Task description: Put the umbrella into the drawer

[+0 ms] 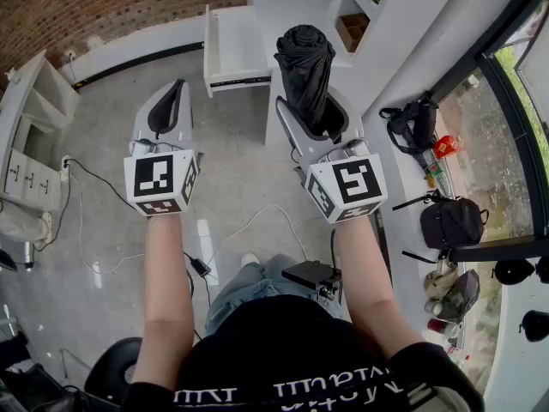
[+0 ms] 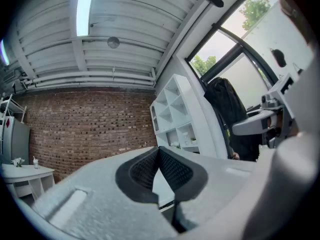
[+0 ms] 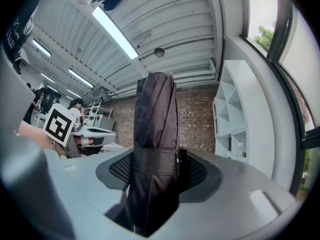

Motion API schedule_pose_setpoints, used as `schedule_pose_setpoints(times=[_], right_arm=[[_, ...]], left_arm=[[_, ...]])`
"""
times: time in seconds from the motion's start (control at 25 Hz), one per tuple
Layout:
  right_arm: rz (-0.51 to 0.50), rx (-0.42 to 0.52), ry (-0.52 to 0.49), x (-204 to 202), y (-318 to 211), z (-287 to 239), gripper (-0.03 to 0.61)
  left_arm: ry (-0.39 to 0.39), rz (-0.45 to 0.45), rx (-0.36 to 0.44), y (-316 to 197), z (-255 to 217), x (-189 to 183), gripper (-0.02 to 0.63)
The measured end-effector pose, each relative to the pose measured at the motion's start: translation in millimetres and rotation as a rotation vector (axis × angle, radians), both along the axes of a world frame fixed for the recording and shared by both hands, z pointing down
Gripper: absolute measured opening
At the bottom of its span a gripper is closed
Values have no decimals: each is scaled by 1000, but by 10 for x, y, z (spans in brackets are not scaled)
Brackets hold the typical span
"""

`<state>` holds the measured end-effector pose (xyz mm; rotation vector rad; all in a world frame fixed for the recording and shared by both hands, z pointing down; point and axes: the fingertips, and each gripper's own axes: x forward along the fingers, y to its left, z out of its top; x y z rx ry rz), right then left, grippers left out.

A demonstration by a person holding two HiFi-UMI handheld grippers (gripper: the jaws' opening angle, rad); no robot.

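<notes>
- Right gripper [image 1: 310,101] [image 3: 156,170]: fingers clamped on the folded black umbrella [image 1: 304,63] [image 3: 155,119], pads pressing on both sides at its strap band.
- The umbrella stands roughly upright in that grip, its bunched end sticking out past the fingertips.
- Left gripper [image 1: 176,88] [image 2: 159,151]: fingers closed tip to tip, nothing between them. It's held level beside the right one, with a gap between the two.
- The white drawer [image 1: 233,54] is pulled out of its cabinet, ahead of both grippers. From the head view it sits between them, just left of the umbrella.
- The umbrella isn't in the drawer; it doesn't touch it.
- White shelf unit [image 3: 232,119] stands ahead on the right, with a brick wall [image 2: 90,129] behind it.
- Two black bags [image 1: 412,123] lie by the window, and cables [image 1: 103,187] run across the grey floor.
</notes>
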<state>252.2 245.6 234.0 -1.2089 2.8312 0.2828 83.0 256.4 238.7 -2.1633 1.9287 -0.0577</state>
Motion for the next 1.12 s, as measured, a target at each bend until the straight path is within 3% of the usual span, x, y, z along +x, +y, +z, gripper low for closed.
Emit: schedule_pose_setpoints(times=[0.36, 0.6, 0.88, 1.12], right_arm=[[48, 19, -18, 456, 708, -168, 258], [54, -7, -34, 777, 932, -143, 256], [75, -8, -35, 873, 844, -137, 256], [101, -24, -20, 728, 462, -55, 258]], left_arm=[[29, -10, 6, 659, -78, 188, -5], [-8, -18, 12, 932, -106, 429, -5], [-42, -41, 33, 1021, -115, 381, -5], [-16, -79, 39, 795, -68, -11, -5]])
